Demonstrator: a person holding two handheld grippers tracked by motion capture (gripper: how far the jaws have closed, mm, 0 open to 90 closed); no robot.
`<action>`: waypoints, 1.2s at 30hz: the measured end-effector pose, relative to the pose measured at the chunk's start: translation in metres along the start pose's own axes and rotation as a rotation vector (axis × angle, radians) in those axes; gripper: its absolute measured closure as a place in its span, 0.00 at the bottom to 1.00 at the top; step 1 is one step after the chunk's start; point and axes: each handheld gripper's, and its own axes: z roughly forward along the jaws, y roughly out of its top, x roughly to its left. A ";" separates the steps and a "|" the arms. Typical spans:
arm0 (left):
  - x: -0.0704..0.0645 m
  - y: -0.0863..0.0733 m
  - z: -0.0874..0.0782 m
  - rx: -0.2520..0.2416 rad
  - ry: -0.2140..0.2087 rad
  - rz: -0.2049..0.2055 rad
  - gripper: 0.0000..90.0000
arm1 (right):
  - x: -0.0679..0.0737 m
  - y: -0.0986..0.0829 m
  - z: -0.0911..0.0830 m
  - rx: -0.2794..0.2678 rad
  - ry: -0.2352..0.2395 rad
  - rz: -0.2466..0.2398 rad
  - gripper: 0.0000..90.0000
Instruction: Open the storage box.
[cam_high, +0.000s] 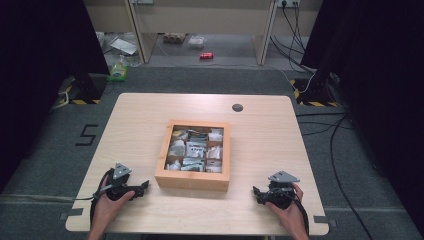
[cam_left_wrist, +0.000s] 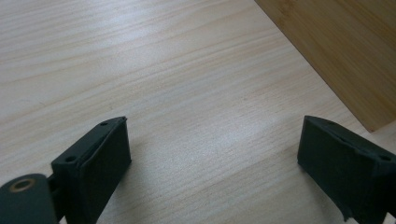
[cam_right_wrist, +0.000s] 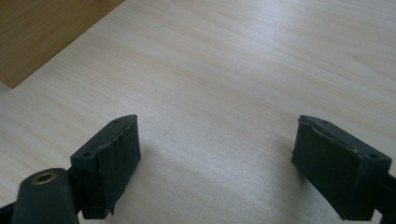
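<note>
A shallow wooden box (cam_high: 193, 181) sits in the middle of the light wooden table (cam_high: 260, 140), divided into compartments that hold several small packets (cam_high: 195, 149). My left gripper (cam_high: 144, 187) rests on the table at the front left of the box, held by a hand, and points toward the box's front wall. My right gripper (cam_high: 256, 194) rests at the front right, also pointing at the box. In the left gripper view the left gripper (cam_left_wrist: 212, 151) stands open over bare table, with the box wall (cam_left_wrist: 345, 51) at upper right. In the right gripper view the right gripper (cam_right_wrist: 217, 149) stands open, with the box wall (cam_right_wrist: 42, 32) at upper left.
A round dark grommet (cam_high: 237, 107) is set in the table near its far edge. Beyond the table lie grey floor, cables (cam_high: 330, 130), black stands (cam_high: 85, 85) and a wooden desk frame (cam_high: 200, 25) with clutter under it.
</note>
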 end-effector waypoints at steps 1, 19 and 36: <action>0.000 0.000 0.000 0.000 0.000 0.000 0.10 | 0.000 0.000 0.000 0.000 0.000 0.000 0.17; 0.000 0.000 0.000 0.001 -0.002 0.000 0.09 | 0.010 0.006 -0.008 -0.047 0.023 -0.003 0.19; 0.001 0.001 0.001 0.007 -0.001 -0.002 0.06 | 0.039 0.015 -0.021 -0.120 0.127 -0.032 0.32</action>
